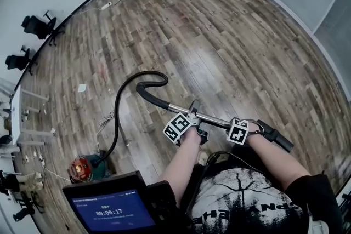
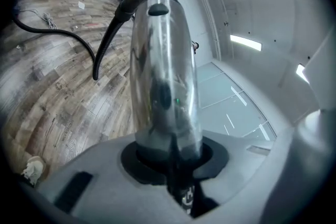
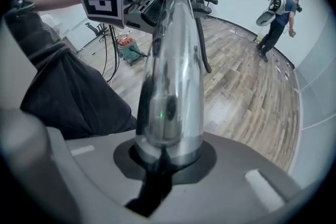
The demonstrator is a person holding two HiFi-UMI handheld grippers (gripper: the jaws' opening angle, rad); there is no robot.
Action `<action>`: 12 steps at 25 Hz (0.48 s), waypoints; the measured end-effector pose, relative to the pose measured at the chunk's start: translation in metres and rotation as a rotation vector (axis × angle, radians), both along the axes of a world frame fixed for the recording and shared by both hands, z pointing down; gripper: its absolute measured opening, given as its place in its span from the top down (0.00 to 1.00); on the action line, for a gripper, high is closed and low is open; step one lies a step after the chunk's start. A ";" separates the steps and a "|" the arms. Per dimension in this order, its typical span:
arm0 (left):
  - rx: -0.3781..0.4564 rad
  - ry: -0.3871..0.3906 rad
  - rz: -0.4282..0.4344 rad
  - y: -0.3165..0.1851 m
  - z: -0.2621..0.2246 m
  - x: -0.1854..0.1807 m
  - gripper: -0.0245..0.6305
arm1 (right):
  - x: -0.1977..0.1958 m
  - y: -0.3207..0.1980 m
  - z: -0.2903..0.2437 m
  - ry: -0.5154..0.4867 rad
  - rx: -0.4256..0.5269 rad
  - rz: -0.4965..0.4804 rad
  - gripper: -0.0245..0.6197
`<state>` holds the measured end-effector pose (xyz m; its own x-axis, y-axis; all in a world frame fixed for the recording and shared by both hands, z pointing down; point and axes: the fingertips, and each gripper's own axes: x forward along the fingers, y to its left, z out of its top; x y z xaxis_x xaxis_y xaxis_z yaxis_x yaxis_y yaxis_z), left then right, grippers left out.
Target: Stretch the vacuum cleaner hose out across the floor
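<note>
Chrome vac tube (image 1: 216, 119) in L gripper (image 1: 193, 115) & R gripper (image 1: 253, 129)

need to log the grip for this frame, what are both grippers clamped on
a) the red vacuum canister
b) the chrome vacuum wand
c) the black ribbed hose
b: the left gripper and the right gripper are each closed on the chrome vacuum wand, while the black hose runs from the wand's far end across the floor to the canister, with neither gripper on it.

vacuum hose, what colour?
The vacuum cleaner hose is black; it shows best in the head view.
</note>
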<state>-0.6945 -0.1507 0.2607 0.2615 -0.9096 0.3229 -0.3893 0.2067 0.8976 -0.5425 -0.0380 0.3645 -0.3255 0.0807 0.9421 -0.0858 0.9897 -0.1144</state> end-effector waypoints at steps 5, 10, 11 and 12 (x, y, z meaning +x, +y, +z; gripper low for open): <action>-0.022 -0.018 -0.131 -0.004 0.011 0.040 0.85 | 0.052 -0.021 0.012 -0.018 -0.030 -0.127 0.87; -0.037 -0.025 -0.261 -0.011 0.002 0.071 0.85 | 0.093 -0.049 0.004 -0.028 -0.057 -0.260 0.87; -0.042 -0.027 -0.285 -0.011 -0.001 0.068 0.85 | 0.091 -0.051 0.001 -0.031 -0.067 -0.282 0.87; -0.045 -0.027 -0.309 -0.009 -0.003 0.064 0.85 | 0.089 -0.052 -0.003 -0.033 -0.077 -0.303 0.87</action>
<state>-0.6306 -0.1601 0.2575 -0.0340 -0.9292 0.3680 -0.3257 0.3584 0.8749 -0.4537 -0.0897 0.3619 -0.3056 0.2495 0.9189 0.2168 0.9579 -0.1880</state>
